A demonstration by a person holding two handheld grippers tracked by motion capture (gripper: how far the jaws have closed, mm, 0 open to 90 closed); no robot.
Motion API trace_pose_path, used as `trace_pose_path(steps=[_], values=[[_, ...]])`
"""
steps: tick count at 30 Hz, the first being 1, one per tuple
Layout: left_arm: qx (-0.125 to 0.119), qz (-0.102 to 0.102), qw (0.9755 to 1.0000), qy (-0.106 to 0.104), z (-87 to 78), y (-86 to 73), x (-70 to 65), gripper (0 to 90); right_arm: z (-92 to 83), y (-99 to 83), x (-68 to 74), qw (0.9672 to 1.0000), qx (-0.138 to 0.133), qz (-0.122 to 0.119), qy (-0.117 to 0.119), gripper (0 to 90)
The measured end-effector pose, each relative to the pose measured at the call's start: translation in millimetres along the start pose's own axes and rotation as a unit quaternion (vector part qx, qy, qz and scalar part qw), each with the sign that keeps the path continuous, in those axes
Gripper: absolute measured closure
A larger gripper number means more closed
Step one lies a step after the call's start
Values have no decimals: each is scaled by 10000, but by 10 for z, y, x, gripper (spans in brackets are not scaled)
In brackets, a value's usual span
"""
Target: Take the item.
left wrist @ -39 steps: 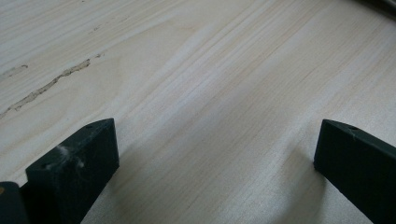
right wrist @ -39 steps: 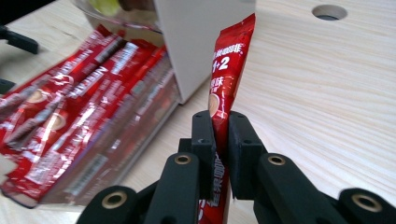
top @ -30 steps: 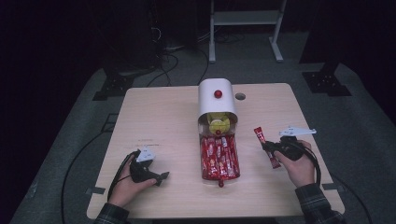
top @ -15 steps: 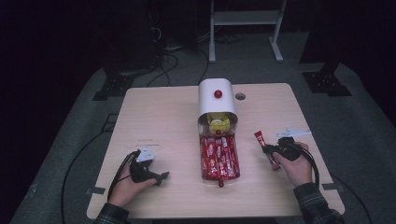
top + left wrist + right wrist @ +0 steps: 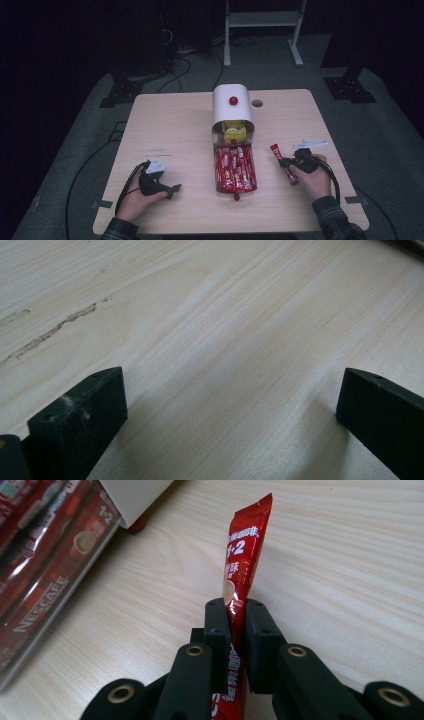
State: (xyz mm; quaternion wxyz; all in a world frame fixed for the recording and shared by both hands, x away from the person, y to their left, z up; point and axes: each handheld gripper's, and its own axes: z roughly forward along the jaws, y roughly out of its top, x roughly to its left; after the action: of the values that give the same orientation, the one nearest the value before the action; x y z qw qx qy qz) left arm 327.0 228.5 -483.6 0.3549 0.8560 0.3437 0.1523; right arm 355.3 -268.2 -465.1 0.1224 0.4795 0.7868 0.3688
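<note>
My right tool [image 5: 235, 611] is clamped on a red coffee stick sachet [image 5: 243, 560], both jaws pressing its sides; the sachet points up the right gripper view. In the high view this tool [image 5: 286, 163] sits at lower right with the sachet just above the counter [image 5: 175, 125]. At frame centre lies a clear tray [image 5: 235, 169] packed with red sachets, issuing from a white dispenser [image 5: 231, 107]. My left tool [image 5: 230, 405], at lower left [image 5: 172, 190], stands open and empty on bare wood.
</note>
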Motion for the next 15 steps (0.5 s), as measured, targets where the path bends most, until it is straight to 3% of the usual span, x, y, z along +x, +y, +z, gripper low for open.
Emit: trace_pose_path(steps=[11, 15], values=[[-1, -1, 10000, 1, 0, 0, 0, 0, 49, -32, -11, 10000, 91, 13, -27, 789], [0, 1, 10000, 1, 0, 0, 0, 0, 57, -51, -24, 9999, 113, 78, 2, 744]])
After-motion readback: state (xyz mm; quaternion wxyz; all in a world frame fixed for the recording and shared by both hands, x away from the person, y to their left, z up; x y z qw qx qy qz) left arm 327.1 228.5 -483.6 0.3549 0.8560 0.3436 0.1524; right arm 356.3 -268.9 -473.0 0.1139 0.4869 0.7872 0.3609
